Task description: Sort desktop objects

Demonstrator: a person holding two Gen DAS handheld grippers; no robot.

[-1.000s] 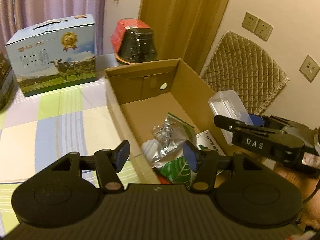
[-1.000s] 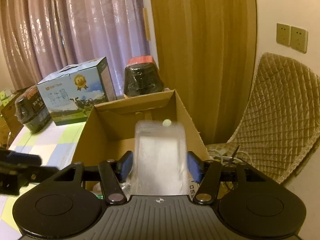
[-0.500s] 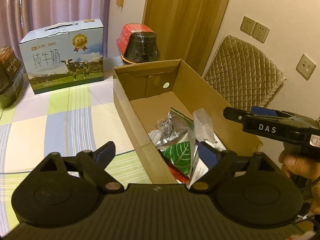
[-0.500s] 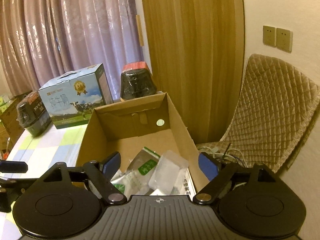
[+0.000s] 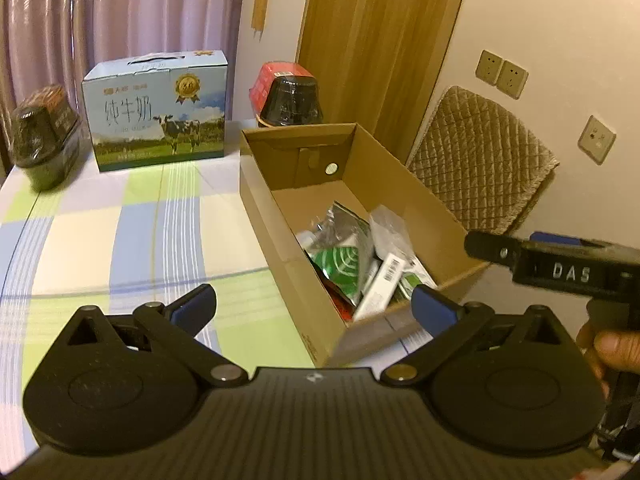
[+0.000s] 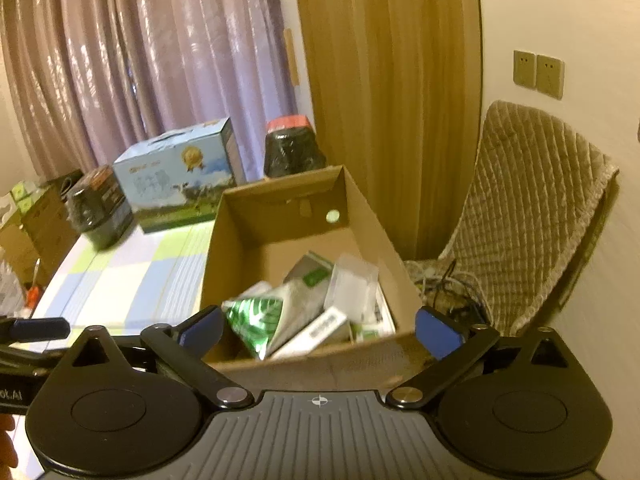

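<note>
The desktop objects (image 5: 360, 260) lie together inside an open cardboard box (image 5: 280, 216), at the end of the box nearest to the cameras: a green leaf-pattern packet (image 5: 340, 264), a silver foil pouch (image 5: 340, 220), a clear plastic container (image 6: 352, 284) and a white carton with a barcode (image 5: 380, 284). The far end of the box is bare.

From left to right on the checked tablecloth (image 5: 120, 240): a dark wrapped jar (image 5: 40, 136) stands at the far left edge, then a blue milk carton box with a cow picture (image 5: 160, 116), then a black jar with a red top (image 5: 288, 96) just behind the cardboard box. The box stands at the right side of the table. To the right of it is a quilted chair back (image 5: 480, 164) against the wall.

The left gripper (image 5: 314, 304) is opening its jaws, they are spread wide and nothing is between them. The right gripper (image 6: 320, 328) is also opening its jaws wide, and it grips nothing; the near end of the box shows between its fingers. A hand (image 5: 608, 348) holds its handle.
</note>
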